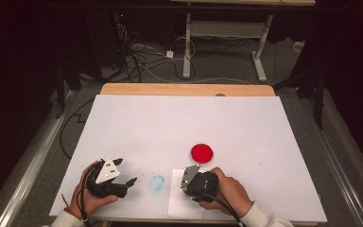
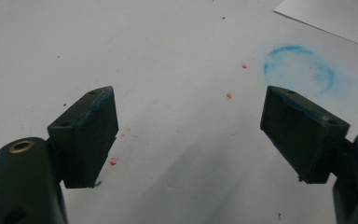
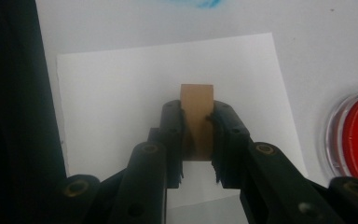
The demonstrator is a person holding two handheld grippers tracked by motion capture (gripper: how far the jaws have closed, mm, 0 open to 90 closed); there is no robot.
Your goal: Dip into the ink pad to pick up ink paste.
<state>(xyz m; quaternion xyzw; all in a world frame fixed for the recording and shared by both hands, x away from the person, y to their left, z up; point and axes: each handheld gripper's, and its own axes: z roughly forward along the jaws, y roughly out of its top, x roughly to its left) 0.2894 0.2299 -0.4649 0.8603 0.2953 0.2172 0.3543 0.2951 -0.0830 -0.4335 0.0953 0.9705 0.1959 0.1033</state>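
Right gripper [image 3: 198,140] fingers clamp stamp [image 3: 196,112] over paper [image 3: 121,93]; left gripper [image 2: 189,135] open. Likely next: we ink at pad [image 1: 202,152], 1 o'clock.

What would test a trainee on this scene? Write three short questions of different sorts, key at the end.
1. True or false: the left gripper is shut on a block.
2. Multiple choice: the right gripper holds the wooden block above (a) the red dish, (b) the paper sheet, (c) the blue smudge.
3. Fill in: the red dish lies nearer the ____ gripper.

Key:
1. False; its fingers stand wide apart over the white table, with nothing between them.
2. (b); the block shows against the sheet, the blue smudge lies beyond the sheet's edge.
3. Right.
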